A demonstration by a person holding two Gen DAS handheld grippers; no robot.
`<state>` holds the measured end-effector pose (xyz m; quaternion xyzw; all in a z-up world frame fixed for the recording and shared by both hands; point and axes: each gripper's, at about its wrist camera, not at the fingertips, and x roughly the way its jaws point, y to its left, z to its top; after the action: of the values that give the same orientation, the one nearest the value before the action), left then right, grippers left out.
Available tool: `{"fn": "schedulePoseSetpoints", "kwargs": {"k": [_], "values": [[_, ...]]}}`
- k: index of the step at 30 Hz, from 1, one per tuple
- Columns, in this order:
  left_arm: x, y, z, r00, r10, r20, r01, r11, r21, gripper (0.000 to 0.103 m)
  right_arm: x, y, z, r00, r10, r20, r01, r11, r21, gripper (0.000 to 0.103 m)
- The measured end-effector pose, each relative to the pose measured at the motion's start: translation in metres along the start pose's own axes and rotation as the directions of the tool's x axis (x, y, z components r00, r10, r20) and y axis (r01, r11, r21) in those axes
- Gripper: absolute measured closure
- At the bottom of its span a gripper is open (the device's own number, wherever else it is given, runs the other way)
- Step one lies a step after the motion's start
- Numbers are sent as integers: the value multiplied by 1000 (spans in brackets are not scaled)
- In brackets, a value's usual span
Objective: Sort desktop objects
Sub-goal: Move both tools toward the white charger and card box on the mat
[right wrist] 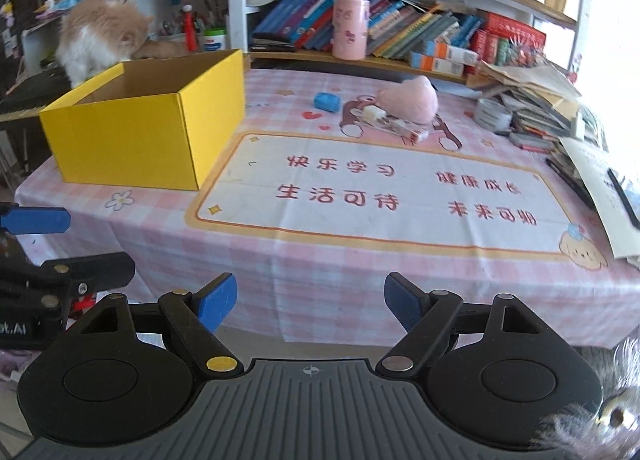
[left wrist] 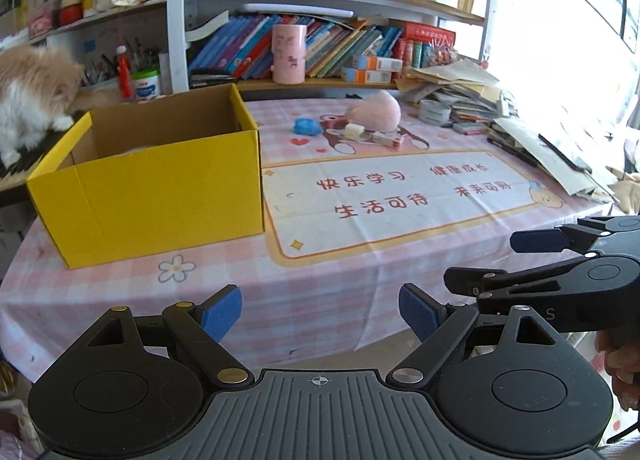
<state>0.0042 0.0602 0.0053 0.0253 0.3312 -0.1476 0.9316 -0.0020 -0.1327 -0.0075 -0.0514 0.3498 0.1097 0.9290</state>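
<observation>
Yellow cardboard box [left wrist: 160,188] sat at the desk's [left wrist: 320,280] left; right of it I saw a blue lump [left wrist: 307,126], small boxes [left wrist: 386,138] and a pink plush [left wrist: 378,110]. Left hand-held gripper [left wrist: 320,318] and right hand-held gripper [right wrist: 310,302] gaped, both empty.

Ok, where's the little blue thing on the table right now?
The blue thing lies on the far part of the pink tablecloth, between the yellow box and the pink plush, just left of the small cream block.
</observation>
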Motion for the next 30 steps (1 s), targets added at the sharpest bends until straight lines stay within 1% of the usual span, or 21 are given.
{"fn": "schedulePoseSetpoints", "kwargs": {"k": [6, 10, 15, 22, 26, 30], "values": [[2, 5, 2, 1000, 3, 1, -3, 1000, -23, 15, 2, 1, 1, 1000, 1, -4, -1, 1000, -9, 24], [6, 2, 5, 1000, -9, 4, 10, 1000, -28, 15, 3, 1, 3, 1000, -5, -8, 5, 1000, -24, 24], [15, -5, 10, 1000, -30, 1, 30, 999, -13, 15, 6, -9, 5, 1000, -23, -12, 22, 1000, -15, 24], [27, -10, 16, 999, -43, -3, 42, 999, -10, 15, 12, -19, 8, 999, -39, -21, 38, 999, -4, 24], [35, -14, 22, 998, -56, -4, 56, 998, 6, 15, 16, -26, 10, 999, -46, -26, 45, 999, -2, 24], [45, -21, 28, 997, -70, -11, 70, 997, 32, 15, 20, -37, 12, 998, -63, -27, 64, 998, 29, 24]]}}
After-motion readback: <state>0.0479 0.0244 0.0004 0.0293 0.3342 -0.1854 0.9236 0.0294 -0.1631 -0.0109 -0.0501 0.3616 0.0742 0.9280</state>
